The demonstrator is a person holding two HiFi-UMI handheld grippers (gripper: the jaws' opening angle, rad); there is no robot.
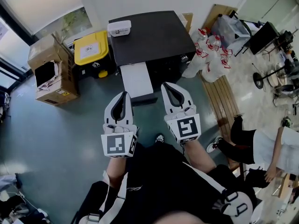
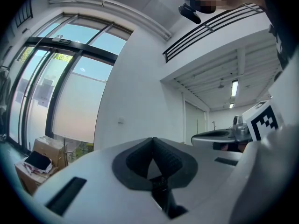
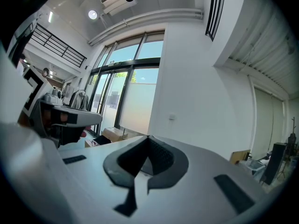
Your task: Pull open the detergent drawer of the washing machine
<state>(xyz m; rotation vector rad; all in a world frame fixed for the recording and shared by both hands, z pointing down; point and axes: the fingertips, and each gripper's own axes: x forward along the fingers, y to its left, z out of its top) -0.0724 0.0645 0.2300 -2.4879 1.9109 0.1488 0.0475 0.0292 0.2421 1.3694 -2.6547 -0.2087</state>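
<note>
The black washing machine (image 1: 156, 36) stands in front of me, seen from above. A white detergent drawer (image 1: 136, 80) sticks out of its front on the left side. My left gripper (image 1: 124, 94) is shut and empty, its tip just left of the drawer's outer end. My right gripper (image 1: 165, 85) is shut and empty too, just right of the drawer. In the left gripper view the left gripper (image 2: 153, 139) has its pads together against a white wall and windows. In the right gripper view the right gripper (image 3: 148, 137) has its pads pressed together, nothing between them.
A small white box (image 1: 119, 28) lies on the machine's top. A yellow-lidded bin (image 1: 91, 48) and an open cardboard box (image 1: 49, 69) stand to the left. White bags with red print (image 1: 210, 55) and a wooden bench (image 1: 222, 97) are at the right, near a seated person (image 1: 261, 148).
</note>
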